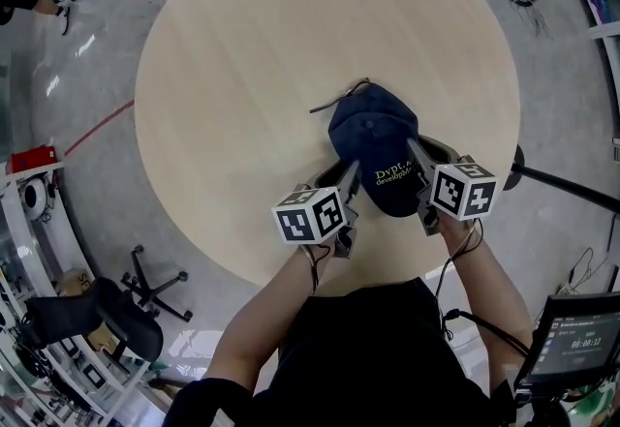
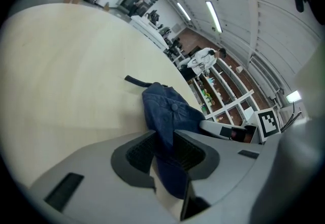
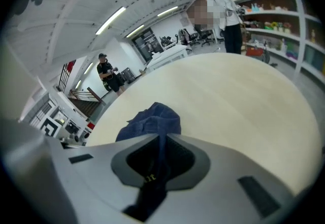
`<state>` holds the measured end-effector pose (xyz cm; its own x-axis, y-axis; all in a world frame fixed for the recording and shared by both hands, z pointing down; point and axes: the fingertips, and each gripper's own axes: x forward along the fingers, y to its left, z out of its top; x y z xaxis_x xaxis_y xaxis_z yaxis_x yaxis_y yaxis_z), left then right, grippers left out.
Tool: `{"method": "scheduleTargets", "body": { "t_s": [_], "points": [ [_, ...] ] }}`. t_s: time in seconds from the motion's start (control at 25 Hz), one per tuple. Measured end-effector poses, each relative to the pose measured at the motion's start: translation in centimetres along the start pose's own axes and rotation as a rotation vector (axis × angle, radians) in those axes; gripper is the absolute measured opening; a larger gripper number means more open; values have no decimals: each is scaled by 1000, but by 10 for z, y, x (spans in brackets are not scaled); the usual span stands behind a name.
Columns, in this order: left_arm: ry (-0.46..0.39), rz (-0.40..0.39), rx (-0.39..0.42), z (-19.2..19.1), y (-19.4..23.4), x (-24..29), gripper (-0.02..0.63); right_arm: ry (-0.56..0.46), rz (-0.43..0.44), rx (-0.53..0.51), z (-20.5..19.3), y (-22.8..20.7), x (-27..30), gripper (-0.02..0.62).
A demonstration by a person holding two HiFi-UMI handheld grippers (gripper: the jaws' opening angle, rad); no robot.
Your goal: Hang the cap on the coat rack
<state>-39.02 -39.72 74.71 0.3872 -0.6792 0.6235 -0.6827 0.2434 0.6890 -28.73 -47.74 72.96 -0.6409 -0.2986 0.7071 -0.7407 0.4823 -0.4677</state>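
Note:
A dark blue cap point(image 1: 373, 139) with yellow lettering on its front lies on the round pale wooden table point(image 1: 242, 76), near the front edge, with its back strap point(image 1: 339, 98) pointing away from me. My left gripper point(image 1: 341, 170) grips the cap's left side, and blue fabric point(image 2: 167, 111) fills the gap between its pads point(image 2: 142, 152). At the cap's right side my right gripper point(image 1: 426, 149) is shut on the cloth point(image 3: 152, 119), which hangs pinched between its pads point(image 3: 177, 154). No coat rack shows in any view.
A black office chair point(image 1: 107, 314) stands on the floor at the lower left, and a monitor point(image 1: 572, 343) at the lower right. People stand far off by the shelves point(image 3: 274, 25). In the left gripper view the right gripper point(image 2: 238, 131) shows beyond the cap.

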Motion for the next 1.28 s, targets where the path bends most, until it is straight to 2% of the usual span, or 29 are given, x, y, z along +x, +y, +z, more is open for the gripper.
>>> {"method": "scheduleTargets", "body": {
  "t_s": [0.08, 0.16, 0.36, 0.72, 0.92, 1.28],
  "points": [
    [-19, -2, -1, 4, -2, -2, 43, -2, -5, -31, 0, 2, -2, 35],
    [-38, -9, -7, 7, -3, -3, 21, -18, 6, -9, -1, 3, -5, 34],
    [-65, -30, 21, 13, -11, 1, 15, -102, 23, 63, 4, 2, -16, 32],
    [-150, -129, 123, 28, -44, -38, 14, -267, 33, 30, 18, 39, -67, 31],
    [-176, -179, 160, 22, -64, -64, 14, -332, 24, 38, 12, 52, -97, 31],
    [-207, -313, 220, 16, -99, -103, 14, -460, -29, 36, 3, 78, -152, 31]
  ]
}}
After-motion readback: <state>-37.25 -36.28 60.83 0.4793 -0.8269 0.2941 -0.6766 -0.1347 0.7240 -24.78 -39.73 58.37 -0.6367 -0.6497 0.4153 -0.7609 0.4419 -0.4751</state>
